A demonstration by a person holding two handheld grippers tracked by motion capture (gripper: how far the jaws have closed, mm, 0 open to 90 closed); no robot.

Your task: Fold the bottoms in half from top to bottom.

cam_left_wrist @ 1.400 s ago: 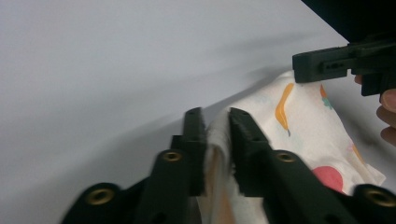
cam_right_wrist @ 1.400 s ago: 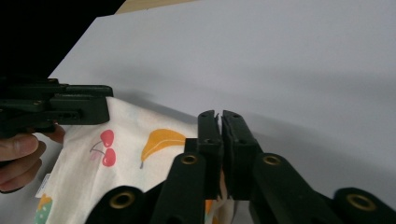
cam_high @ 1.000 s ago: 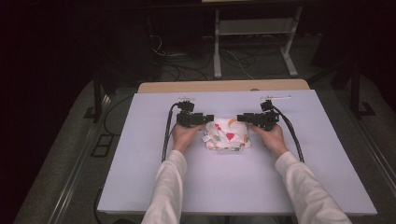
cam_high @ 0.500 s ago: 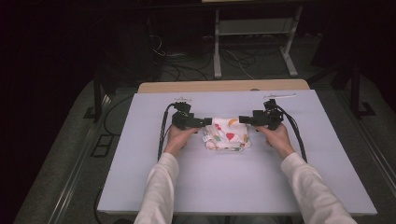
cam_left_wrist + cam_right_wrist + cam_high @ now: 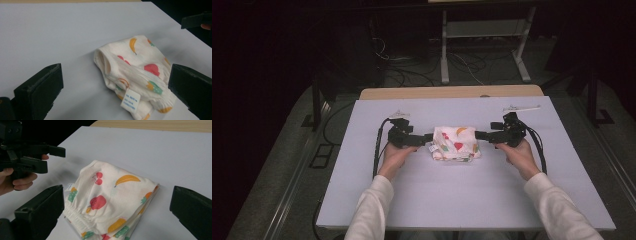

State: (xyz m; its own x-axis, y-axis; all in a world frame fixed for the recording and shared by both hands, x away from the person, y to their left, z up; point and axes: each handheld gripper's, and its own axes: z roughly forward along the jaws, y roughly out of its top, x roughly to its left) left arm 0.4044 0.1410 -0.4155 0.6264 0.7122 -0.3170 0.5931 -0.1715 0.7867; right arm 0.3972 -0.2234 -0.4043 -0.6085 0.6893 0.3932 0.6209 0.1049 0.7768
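A folded white cloth printed with fruit (image 5: pixel 456 143) (image 5: pixel 135 67) (image 5: pixel 112 195) lies in the middle of the white table (image 5: pixel 462 200), a small label at its left end. My left gripper (image 5: pixel 426 142) (image 5: pixel 116 72) is at the cloth's left edge. Its jaws have just been opening and stand wide, the pads off the fabric. My right gripper (image 5: pixel 479 135) (image 5: pixel 117 195) faces it from the cloth's right edge. Its jaws have also just been opening, and nothing is pinched. Each gripper view shows the opposite gripper beyond the cloth.
A wooden strip (image 5: pixel 452 92) runs along the table's far edge. A thin white strip (image 5: pixel 522 107) lies at the far right of the table, a smaller bit (image 5: pixel 399 114) at the far left. Beyond stand a metal frame (image 5: pixel 444 55) and floor cables.
Both grippers have drawn outward, away from the cloth's ends, and risen a little. Their jaws have gone from partly closed to wide. The cloth stays folded on the table.
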